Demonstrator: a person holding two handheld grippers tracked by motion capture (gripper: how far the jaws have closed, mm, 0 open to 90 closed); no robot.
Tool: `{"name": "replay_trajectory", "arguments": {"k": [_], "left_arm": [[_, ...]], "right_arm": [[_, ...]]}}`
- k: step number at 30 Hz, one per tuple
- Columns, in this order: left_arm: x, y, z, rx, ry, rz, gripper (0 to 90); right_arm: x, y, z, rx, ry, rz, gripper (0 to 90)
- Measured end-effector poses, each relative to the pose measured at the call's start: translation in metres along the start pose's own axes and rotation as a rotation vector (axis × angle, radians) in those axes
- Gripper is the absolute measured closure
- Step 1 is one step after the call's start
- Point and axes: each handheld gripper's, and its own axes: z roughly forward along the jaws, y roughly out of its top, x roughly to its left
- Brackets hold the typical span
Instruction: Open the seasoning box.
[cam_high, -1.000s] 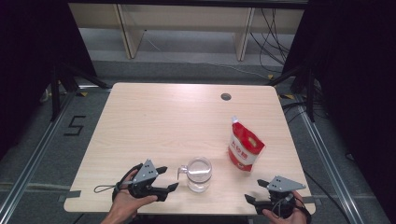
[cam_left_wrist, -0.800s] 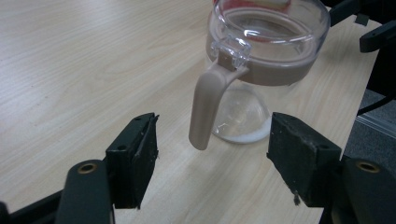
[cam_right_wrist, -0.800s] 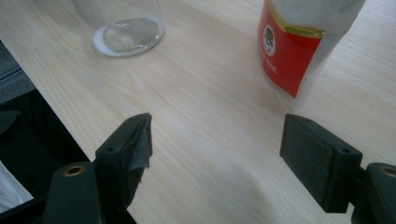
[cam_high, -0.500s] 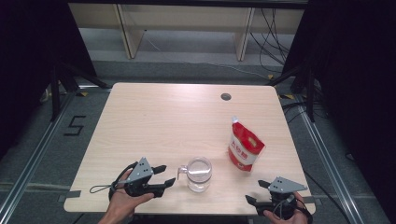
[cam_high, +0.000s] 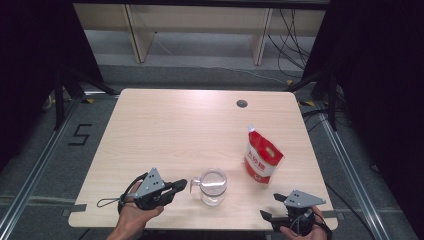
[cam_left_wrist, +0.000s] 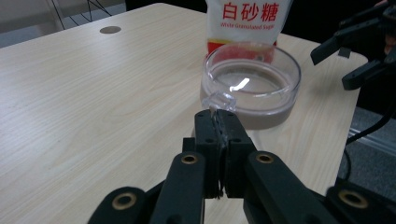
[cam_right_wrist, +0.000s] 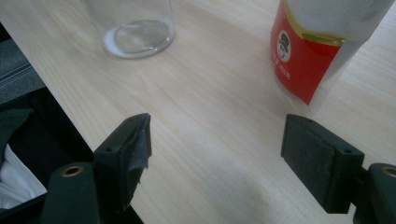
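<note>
Gripping the clear handle of one glass mug (cam_high: 213, 186), the left gripper (cam_high: 181, 185) has its two black jaws pressed together on it, having just been closing with the handle between them. In the left gripper view the handle (cam_left_wrist: 219, 101) sits pinched at the jaw tips, the mug's (cam_left_wrist: 252, 86) round rim just beyond. The single mug stands upright on the pale wooden table (cam_high: 175, 130), near the edge closest to the person, between the two hands. One red-and-white sugar pouch (cam_high: 262, 158) stands upright, to the right of the mug and a little farther back, apart from it. At the near right corner the right gripper (cam_high: 272, 211) hovers by the table edge, its two jaws wide apart and holding nothing; the right gripper view has bare tabletop between its pads (cam_right_wrist: 312, 161), the pouch (cam_right_wrist: 308, 56) ahead. One dark round hole (cam_high: 242, 103) marks the table's far side.
</note>
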Motion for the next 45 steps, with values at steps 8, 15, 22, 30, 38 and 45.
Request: {"name": "replay_trajectory", "arguments": {"k": [8, 15, 22, 30, 38, 45], "left_arm": [[-0.002, 0.015, 0.011, 0.004, -0.003, 0.005, 87.9], [0.001, 0.020, 0.022, 0.019, -0.001, 0.008, 87.9], [0.002, 0.021, 0.026, 0.036, 0.002, 0.040, 87.9], [0.002, 0.019, 0.027, 0.032, 0.003, 0.026, 87.8], [0.002, 0.018, 0.027, 0.028, 0.003, 0.021, 87.8], [0.002, 0.018, 0.027, 0.030, 0.005, 0.034, 87.8]], "right_arm": [[0.000, 0.000, 0.000, 0.005, -0.007, 0.005, 25.5], [0.001, 0.000, 0.000, 0.004, 0.013, 0.002, 25.8], [0.004, 0.000, -0.001, 0.015, 0.003, 0.015, 25.9], [0.004, 0.001, 0.000, 0.006, 0.001, -0.015, 30.4], [0.005, 0.002, 0.001, -0.001, 0.007, -0.046, 35.6], [0.008, 0.005, 0.002, -0.024, 0.031, -0.070, 45.8]]}}
